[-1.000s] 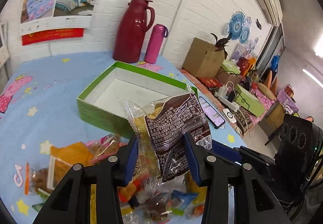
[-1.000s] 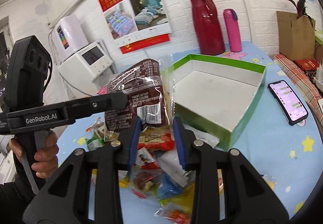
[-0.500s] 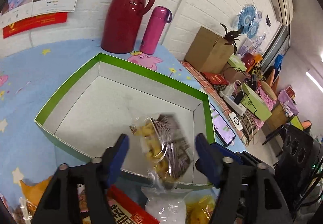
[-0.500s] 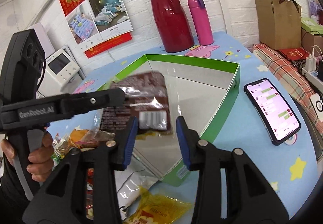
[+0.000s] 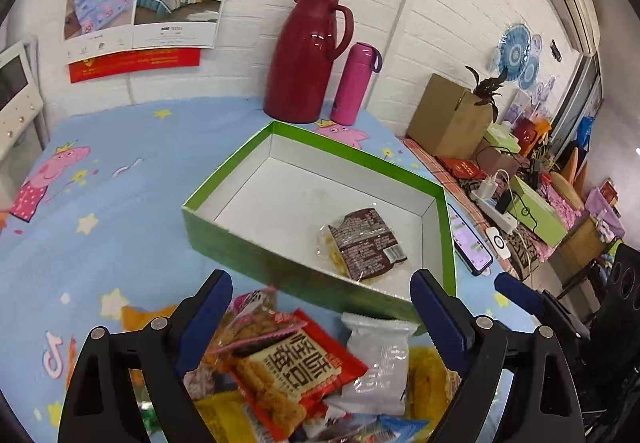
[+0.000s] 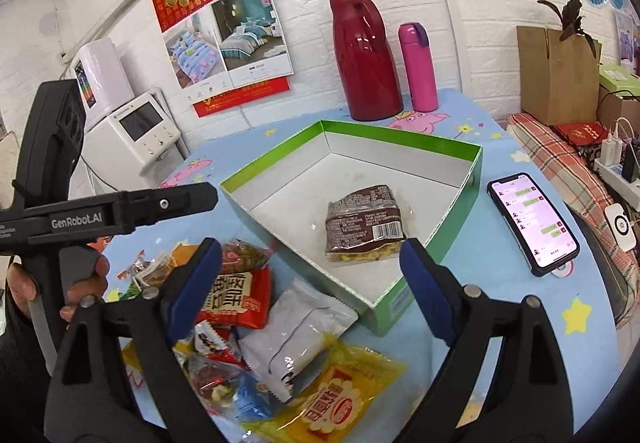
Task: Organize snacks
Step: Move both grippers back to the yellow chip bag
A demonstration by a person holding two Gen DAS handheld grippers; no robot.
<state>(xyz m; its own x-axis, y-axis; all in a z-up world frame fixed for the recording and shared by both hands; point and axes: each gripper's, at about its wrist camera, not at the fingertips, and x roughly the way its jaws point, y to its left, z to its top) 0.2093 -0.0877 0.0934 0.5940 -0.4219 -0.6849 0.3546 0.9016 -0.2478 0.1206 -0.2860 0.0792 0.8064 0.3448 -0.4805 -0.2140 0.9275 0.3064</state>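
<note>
A brown-and-clear snack packet [image 5: 366,243] [image 6: 364,227] lies flat inside the green open box [image 5: 248,243] [image 6: 400,135], near its front right corner, with nothing holding it. My left gripper [image 5: 320,283] is open wide and empty, hovering over the loose snack pile just in front of the box. My right gripper [image 6: 311,249] is also open wide and empty, above the pile's right side. The pile holds a red packet [image 5: 296,363] [image 6: 232,299], a white packet [image 5: 378,363] [image 6: 296,327], a yellow packet [image 6: 340,399] and several smaller ones.
A red thermos jug [image 5: 306,59] and a pink bottle [image 5: 356,83] stand behind the box by the wall. A phone [image 6: 532,219] lies right of the box. A cardboard box [image 6: 556,75] sits at the far right, a white appliance [image 6: 132,135] at the left. A person's hand [image 6: 80,283] holds the left gripper.
My left gripper carried the brown packet over the box, opened and let it drop inside, then drew back over the pile. My right gripper has opened wider.
</note>
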